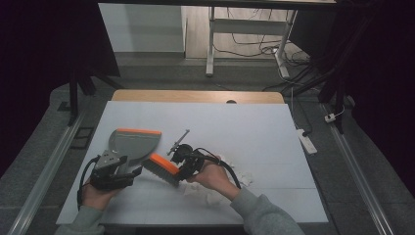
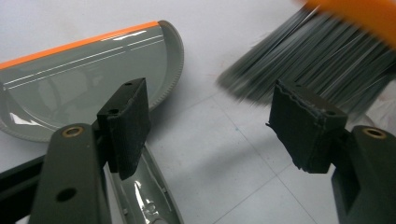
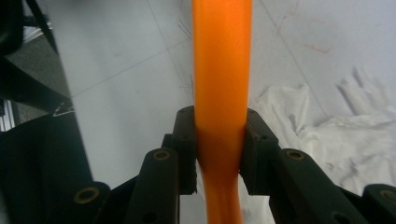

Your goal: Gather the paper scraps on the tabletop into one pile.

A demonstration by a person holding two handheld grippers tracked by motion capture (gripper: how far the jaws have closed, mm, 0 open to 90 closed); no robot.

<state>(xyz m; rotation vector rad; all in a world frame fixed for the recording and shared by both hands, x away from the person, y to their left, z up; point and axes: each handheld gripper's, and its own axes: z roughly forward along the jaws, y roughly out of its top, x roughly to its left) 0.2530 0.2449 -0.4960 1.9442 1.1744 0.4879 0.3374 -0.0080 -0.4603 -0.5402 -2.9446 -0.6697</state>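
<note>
Now your right gripper point(image 3: 219, 154) clamped on the brush's orange handle point(image 3: 222, 70), bristles point(image 2: 317, 65) beside the grey dustpan point(image 2: 88, 84), your left gripper point(image 2: 210, 126) with jaws spread, one pad against the dustpan's handle point(image 2: 144, 196).

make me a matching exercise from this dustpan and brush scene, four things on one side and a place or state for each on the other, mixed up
Things:
1. dustpan
2. brush
3. crumpled white paper
4. left gripper

Places or states:
A. handle clamped in the right gripper
B. lies loose on the table beside the person's right hand
C. grey with an orange front edge
D. jaws spread wide, one pad next to the dustpan's handle

Pairs: 1-C, 2-A, 3-B, 4-D
</note>
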